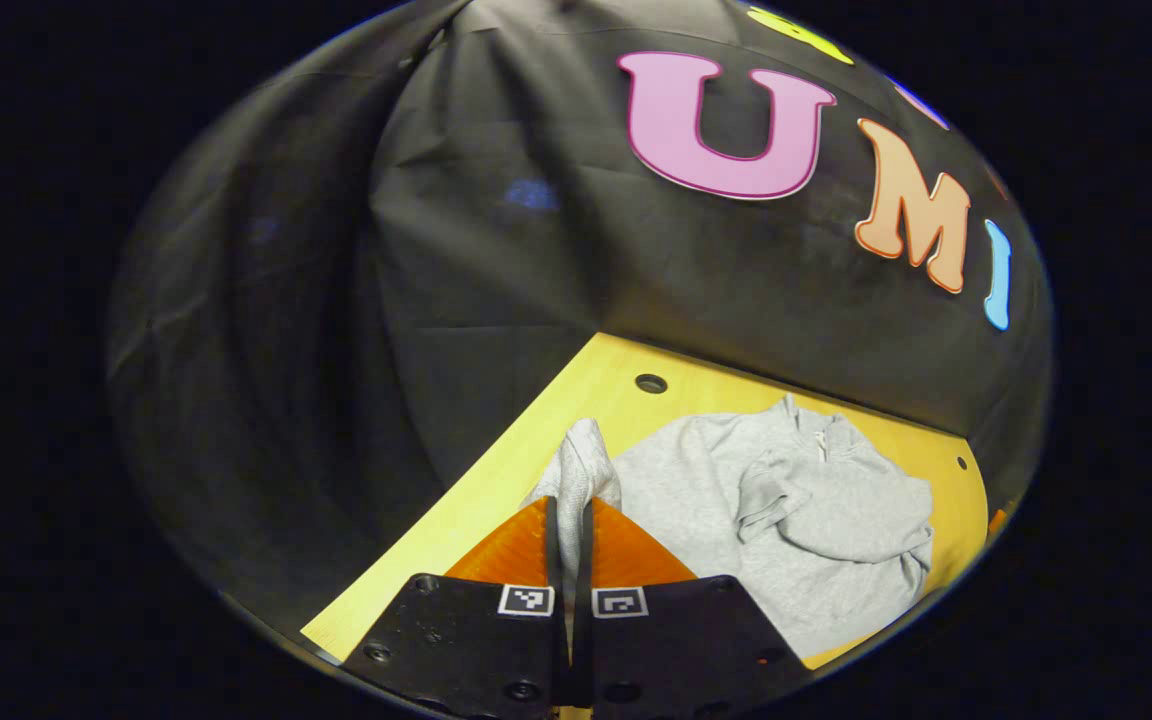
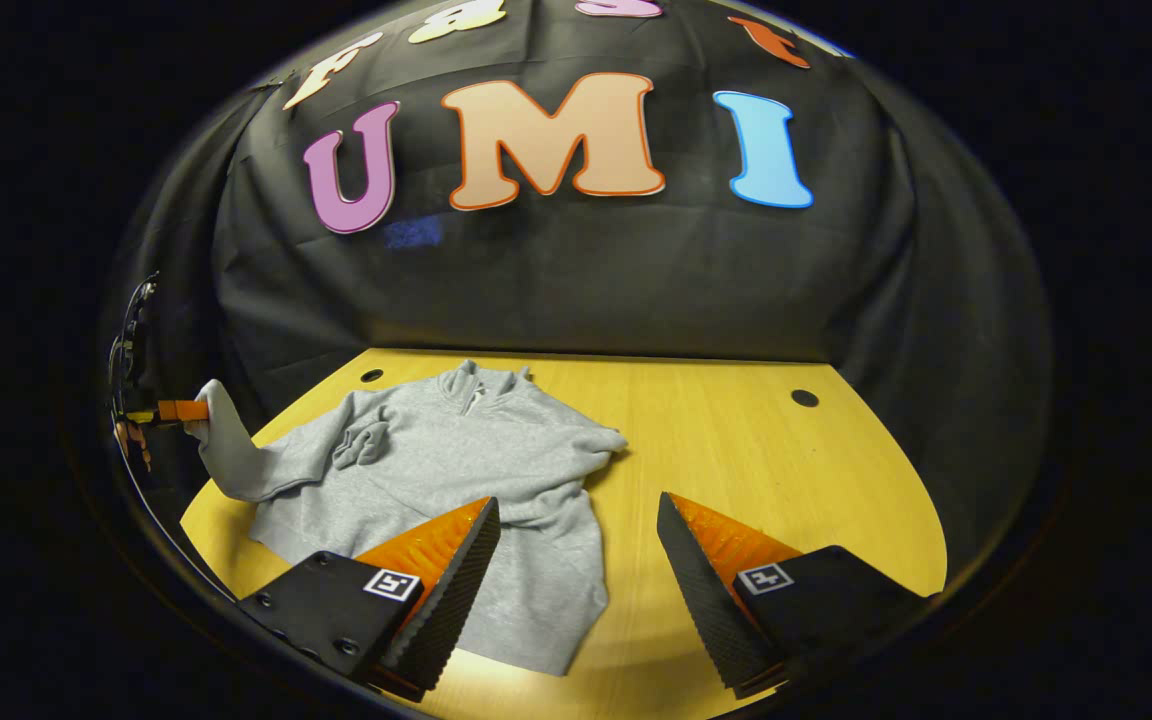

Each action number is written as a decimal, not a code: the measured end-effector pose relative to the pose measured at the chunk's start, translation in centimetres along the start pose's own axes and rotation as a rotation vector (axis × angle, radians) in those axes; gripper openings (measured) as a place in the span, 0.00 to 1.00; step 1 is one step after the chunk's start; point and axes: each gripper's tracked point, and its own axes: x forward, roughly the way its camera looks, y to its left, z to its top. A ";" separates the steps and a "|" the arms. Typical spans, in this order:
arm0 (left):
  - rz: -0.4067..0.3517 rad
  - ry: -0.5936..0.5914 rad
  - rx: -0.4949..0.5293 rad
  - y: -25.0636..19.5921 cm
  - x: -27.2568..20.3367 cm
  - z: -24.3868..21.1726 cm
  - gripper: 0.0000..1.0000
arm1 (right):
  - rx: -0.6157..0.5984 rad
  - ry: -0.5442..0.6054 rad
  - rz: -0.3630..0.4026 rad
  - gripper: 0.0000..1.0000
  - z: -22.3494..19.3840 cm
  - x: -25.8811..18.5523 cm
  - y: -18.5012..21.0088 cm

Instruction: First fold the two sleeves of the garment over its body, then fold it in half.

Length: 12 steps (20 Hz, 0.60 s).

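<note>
One grey sweatshirt [image 2: 456, 470] lay spread on the yellow worktop [image 2: 736, 450], left of centre in the right gripper view, collar toward the cloth wall at the back. One sleeve was already lying over its body, bunched a little near the chest [image 1: 771, 490]. The other sleeve [image 2: 226, 450] rose off the worktop at the far left of that view, its cuff pinched in the left tool [image 2: 181, 410]. In the left gripper view the same tool [image 1: 568, 520] sat at lower centre with both fingers pressed together on the grey cuff [image 1: 581, 460], which stood up between them.

The right tool [image 2: 576, 560] hung spread wide over the near hem, holding nothing.

The fabric looked soft, limp and light, thick enough to hold a fold but likely to sag and drag from a single pinch. I judged the cuff the right hold for the sleeve; for the halving, the two hem corners seemed best, one in each tool.

I counted one garment, two sleeves, two tools, and three small dark holes in the worktop.
</note>
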 end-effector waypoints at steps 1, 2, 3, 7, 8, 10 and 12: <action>-0.017 -0.004 0.008 -1.3 0.4 0.4 0.00 | 0.009 0.000 -0.015 0.99 -0.1 -0.4 -1.0; -0.035 -0.012 0.017 -2.5 0.6 1.0 0.00 | 0.019 0.002 -0.030 0.99 -0.4 -0.8 -2.1; -0.053 -0.017 0.026 -3.9 0.9 1.4 0.00 | 0.032 0.002 -0.043 0.97 -0.5 -1.1 -3.0; -0.138 -0.018 0.060 -9.8 2.0 2.5 0.00 | 0.096 0.000 -0.092 0.97 -1.3 -2.5 -6.6; -0.153 -0.017 0.073 -11.3 2.3 2.6 0.00 | 0.113 0.003 -0.100 0.99 -1.7 -2.9 -7.4; -0.186 -0.022 0.093 -14.5 2.9 2.8 0.00 | 0.130 0.006 -0.118 0.99 -2.3 -3.3 -8.7; -0.225 -0.019 0.120 -17.7 3.2 2.8 0.00 | 0.138 0.008 -0.135 0.99 -2.9 -3.6 -9.6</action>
